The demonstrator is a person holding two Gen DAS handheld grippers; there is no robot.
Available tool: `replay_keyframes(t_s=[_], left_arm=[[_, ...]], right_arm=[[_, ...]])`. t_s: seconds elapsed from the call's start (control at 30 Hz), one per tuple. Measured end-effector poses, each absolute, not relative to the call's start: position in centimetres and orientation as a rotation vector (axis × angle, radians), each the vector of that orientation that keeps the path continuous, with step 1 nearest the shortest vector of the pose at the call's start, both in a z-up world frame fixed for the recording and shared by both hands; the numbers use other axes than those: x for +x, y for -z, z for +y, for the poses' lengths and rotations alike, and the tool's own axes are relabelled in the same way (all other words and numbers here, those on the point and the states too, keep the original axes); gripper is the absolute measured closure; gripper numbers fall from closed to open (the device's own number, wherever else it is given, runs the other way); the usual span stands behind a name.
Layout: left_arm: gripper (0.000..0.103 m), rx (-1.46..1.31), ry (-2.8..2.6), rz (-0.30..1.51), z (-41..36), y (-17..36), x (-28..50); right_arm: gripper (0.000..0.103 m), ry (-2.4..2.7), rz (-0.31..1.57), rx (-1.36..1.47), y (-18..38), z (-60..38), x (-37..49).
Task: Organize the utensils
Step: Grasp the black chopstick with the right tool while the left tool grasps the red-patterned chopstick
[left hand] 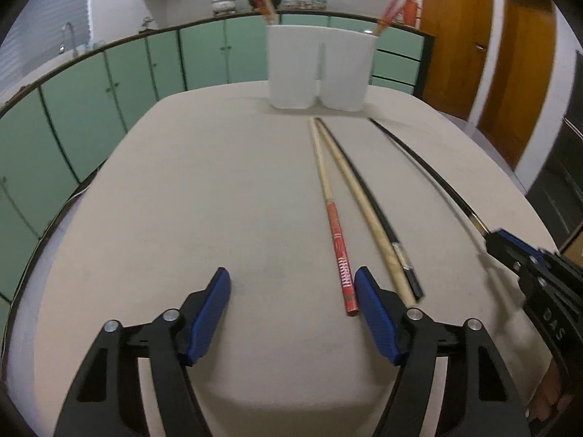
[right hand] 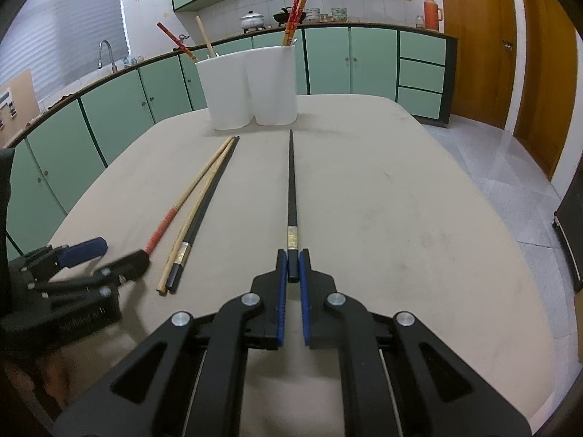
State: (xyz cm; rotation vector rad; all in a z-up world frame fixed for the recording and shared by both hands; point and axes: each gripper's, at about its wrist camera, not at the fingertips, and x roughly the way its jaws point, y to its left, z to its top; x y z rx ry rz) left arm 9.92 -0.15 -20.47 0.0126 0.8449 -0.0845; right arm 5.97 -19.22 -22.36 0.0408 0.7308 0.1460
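Observation:
My right gripper (right hand: 292, 267) is shut on the thick end of a black chopstick (right hand: 291, 189), which points straight ahead toward a white two-compartment holder (right hand: 251, 87); the same chopstick shows in the left wrist view (left hand: 430, 171). My left gripper (left hand: 291, 284) is open and low over the table, its right finger beside the red end of a red-handled chopstick (left hand: 337, 236). A plain wooden chopstick (left hand: 359, 196) and a second black chopstick (left hand: 399, 251) lie next to it. The holder (left hand: 320, 69) contains several red and wooden chopsticks.
The beige table (right hand: 382, 218) ends in rounded edges on all sides. Green cabinets and a counter with pots stand behind it, wooden doors (right hand: 473, 43) to the right. My right gripper shows at the right edge of the left wrist view (left hand: 490, 240).

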Motion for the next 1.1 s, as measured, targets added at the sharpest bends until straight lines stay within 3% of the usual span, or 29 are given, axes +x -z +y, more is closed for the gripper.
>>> replay_keyframes(t_s=[0.3, 0.4, 0.5, 0.63, 1.1], left_arm=[[0.034, 0.013, 0.079, 0.846, -0.9, 20.6, 9.6], [0.041, 0.028, 0.086, 0.840, -1.5, 20.6, 9.3], [0.060, 0.020, 0.086, 0.830, -1.5, 20.6, 9.1], [0.096, 0.023, 0.100, 0.818, -2.0, 20.5, 8.9], [0.097, 0.042, 0.093, 0.728, -0.9, 15.7, 8.0]], right_arm=[[0.097, -0.147, 0.738, 0.036, 22.4, -19.0, 6.1], [0.097, -0.145, 0.743, 0.039, 22.5, -19.0, 6.2], [0.097, -0.146, 0.744, 0.038, 22.6, -19.1, 6.3], [0.097, -0.145, 0.742, 0.038, 22.6, -19.1, 6.4], [0.097, -0.147, 0.661, 0.010, 19.5, -19.7, 5.8]])
